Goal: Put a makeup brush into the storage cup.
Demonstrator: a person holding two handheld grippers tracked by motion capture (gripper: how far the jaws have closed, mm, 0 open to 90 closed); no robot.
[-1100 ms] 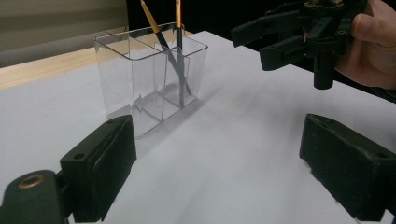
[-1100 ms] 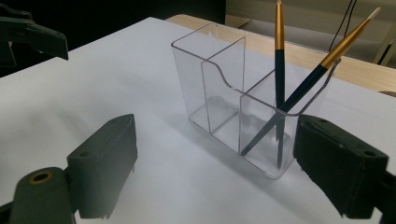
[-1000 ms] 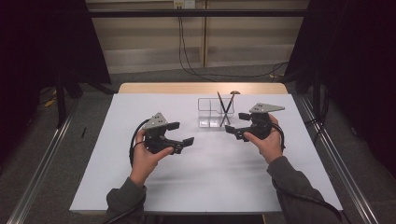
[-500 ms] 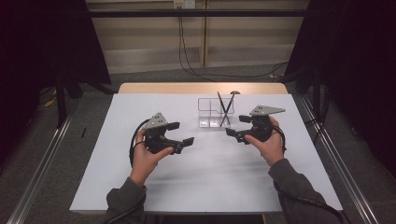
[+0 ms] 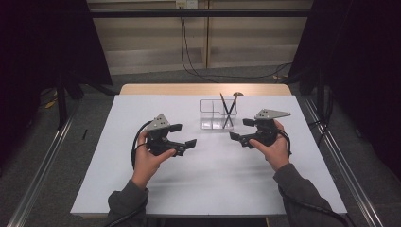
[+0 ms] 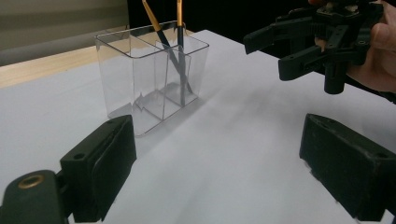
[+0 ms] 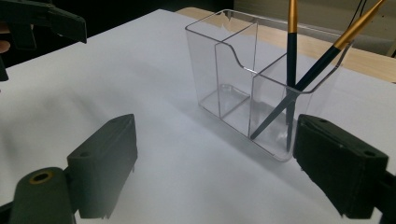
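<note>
Meanwhile, nothing has shifted: left gripper and right gripper still hover open-jawed beside the clear plastic divided holder containing two dark gold-tipped sticks.

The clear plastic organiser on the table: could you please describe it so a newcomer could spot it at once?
On the white table, look toward the far edge, between the two hand-held tools. There stands a clear plastic organiser with several compartments. Nothing else on the table is see-through, and two dark pens with gold ends lean crossed in its end compartment.

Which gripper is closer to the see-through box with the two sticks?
Right. The right gripper sits just beside the clear plastic box; the left gripper is farther, down-left.
</note>
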